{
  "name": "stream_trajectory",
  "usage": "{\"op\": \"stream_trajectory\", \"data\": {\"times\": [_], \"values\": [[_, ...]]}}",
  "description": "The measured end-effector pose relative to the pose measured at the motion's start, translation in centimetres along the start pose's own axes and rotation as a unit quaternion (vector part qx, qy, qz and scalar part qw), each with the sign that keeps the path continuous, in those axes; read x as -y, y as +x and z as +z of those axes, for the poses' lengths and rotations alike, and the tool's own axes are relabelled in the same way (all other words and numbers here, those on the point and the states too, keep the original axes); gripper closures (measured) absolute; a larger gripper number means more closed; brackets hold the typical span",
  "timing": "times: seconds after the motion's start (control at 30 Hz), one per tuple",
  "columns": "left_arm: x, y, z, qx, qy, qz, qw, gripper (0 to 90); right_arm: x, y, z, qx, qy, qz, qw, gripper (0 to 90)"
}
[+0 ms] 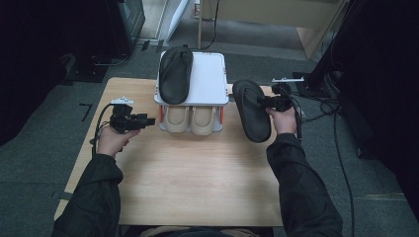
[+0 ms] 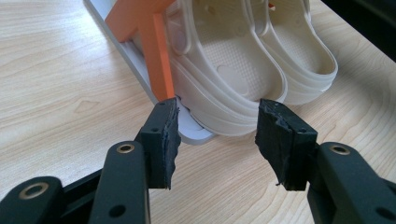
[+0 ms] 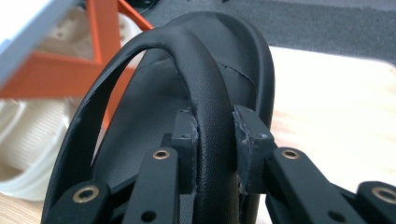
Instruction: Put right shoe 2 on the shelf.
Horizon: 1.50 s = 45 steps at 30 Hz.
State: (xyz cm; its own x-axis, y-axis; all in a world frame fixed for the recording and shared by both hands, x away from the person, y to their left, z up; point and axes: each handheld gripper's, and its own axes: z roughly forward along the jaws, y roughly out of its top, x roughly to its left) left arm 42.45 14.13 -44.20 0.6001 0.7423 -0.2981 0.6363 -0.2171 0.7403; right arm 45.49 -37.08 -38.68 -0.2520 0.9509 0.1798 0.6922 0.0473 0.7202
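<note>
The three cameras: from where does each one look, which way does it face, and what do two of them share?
High view: sits above the person's side, faces forward and down on the table; both sleeves, the left gripper and right gripper show.
Left gripper view: rides the left gripper, looks along its open jaws at the beige clogs under the rack.
Right gripper view: rides the right gripper, clamped on the black sandal strap.
Shared: the clogs and the rack appear in all three views.
</note>
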Motion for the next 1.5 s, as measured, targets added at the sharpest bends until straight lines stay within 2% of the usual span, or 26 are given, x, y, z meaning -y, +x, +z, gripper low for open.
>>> {"op": "stream_trajectory", "data": {"times": [0.1, 0.2, 0.3, 0.37, 0.53, 0.7, 0.97, 1.07, 1.3, 1.37, 1.5], "values": [[0.0, 0.0, 0.0, -0.004, -0.002, 0.004, 1.0, 49.1, -1.1, 0.4, -0.4, -0.001, -0.008, -0.003, 1.0, 72.2], [0.0, 0.2, 0.1, 0.002, -0.002, 0.0, 1.0, 49.1, -2.3, 0.8, -0.8, 0.0, -0.011, -0.01, 0.9999, 72.2], [0.0, 0.3, 0.2, 0.008, 0.006, 0.006, 0.9999, 49.1, -3.6, 1.3, -1.2, 0.004, -0.013, -0.014, 0.9998, 72.2], [0.0, 0.3, 0.3, 0.002, 0.01, 0.012, 0.9999, 49.1, -4.4, 1.6, -1.5, 0.004, -0.015, -0.016, 0.9997, 72.2], [-0.1, 0.2, 0.2, 0.003, 0.002, 0.015, 0.9999, 49.1, -6.6, 2.7, -2.0, -0.005, -0.024, -0.018, 0.9995, 72.2], [-0.2, 0.2, 0.1, 0.004, -0.003, 0.014, 0.9999, 49.3, -8.6, 4.0, -2.1, -0.003, -0.03, -0.026, 0.9992, 72.2], [-0.3, 0.0, 0.2, 0.009, -0.004, 0.019, 0.9998, 49.6, -10.6, 6.6, -0.2, -0.009, -0.026, -0.032, 0.9991, 72.2], [-0.3, 0.0, 0.1, 0.01, -0.006, 0.021, 0.9997, 49.6, -11.1, 7.5, 0.8, -0.01, -0.025, -0.042, 0.9988, 72.2], [-0.4, 0.0, 0.3, 0.016, -0.005, 0.021, 0.9996, 49.2, -11.5, 9.4, 3.3, -0.017, -0.011, -0.041, 0.999, 71.6], [-0.4, -0.1, 0.3, 0.017, -0.005, 0.024, 0.9996, 49.2, -11.6, 10.0, 3.8, -0.018, -0.008, -0.047, 0.9987, 71.5], [-0.4, -0.2, 0.3, 0.017, -0.008, 0.024, 0.9995, 49.2, -11.7, 10.9, 4.5, -0.022, -0.014, -0.05, 0.9984, 70.9]]}}
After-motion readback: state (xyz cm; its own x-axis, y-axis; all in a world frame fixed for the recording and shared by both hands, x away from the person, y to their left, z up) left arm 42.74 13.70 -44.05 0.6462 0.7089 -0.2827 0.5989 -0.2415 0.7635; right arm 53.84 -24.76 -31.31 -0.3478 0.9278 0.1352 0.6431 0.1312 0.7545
